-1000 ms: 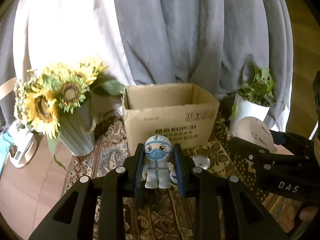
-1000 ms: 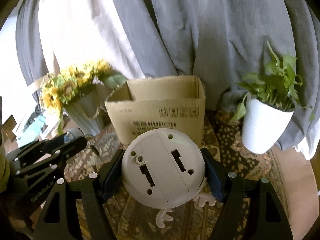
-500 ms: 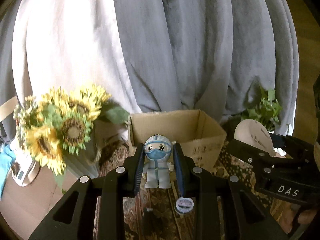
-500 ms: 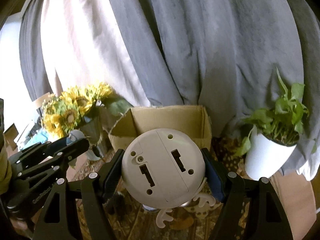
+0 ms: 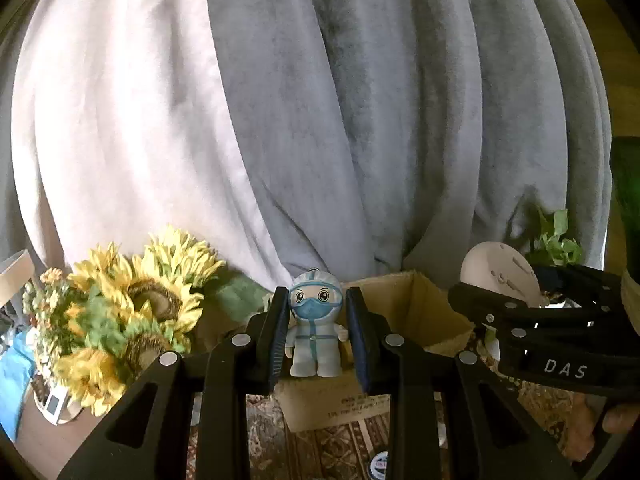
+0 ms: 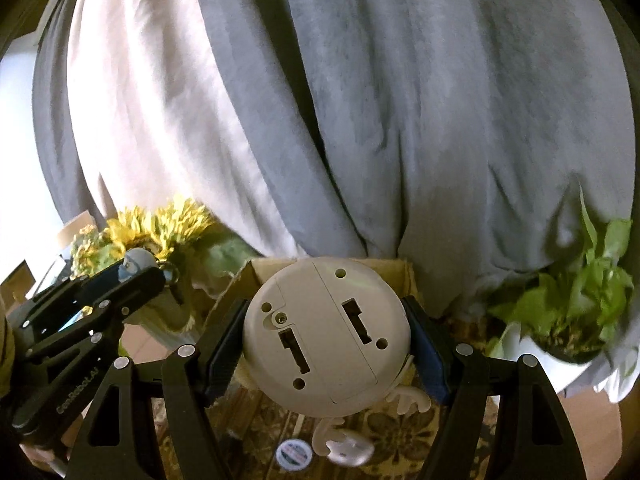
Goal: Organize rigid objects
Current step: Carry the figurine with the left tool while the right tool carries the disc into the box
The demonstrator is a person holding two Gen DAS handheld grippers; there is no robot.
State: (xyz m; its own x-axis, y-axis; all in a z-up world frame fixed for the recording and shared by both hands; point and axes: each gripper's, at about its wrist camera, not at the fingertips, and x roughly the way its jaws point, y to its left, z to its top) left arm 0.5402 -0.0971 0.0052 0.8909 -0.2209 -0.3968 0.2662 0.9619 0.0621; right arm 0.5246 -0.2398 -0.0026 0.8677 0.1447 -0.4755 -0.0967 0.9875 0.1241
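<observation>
Grey curtain (image 5: 360, 120) backdrop, cardboard box (image 5: 416, 320) below. Left gripper (image 5: 316, 336), angled slightly downward, clamps the masked figurine (image 5: 315, 320); right gripper (image 6: 326, 344), likewise angled, clamps the round white device (image 6: 326, 338).

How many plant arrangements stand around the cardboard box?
2: the sunflower bouquet stands left of the cardboard box, the potted green plant right of it. Others may be hidden.

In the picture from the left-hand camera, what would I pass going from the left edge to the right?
Sunflowers → masked toy figure pinched in the left gripper → cardboard box → round white gadget in the right gripper → leafy plant.
</observation>
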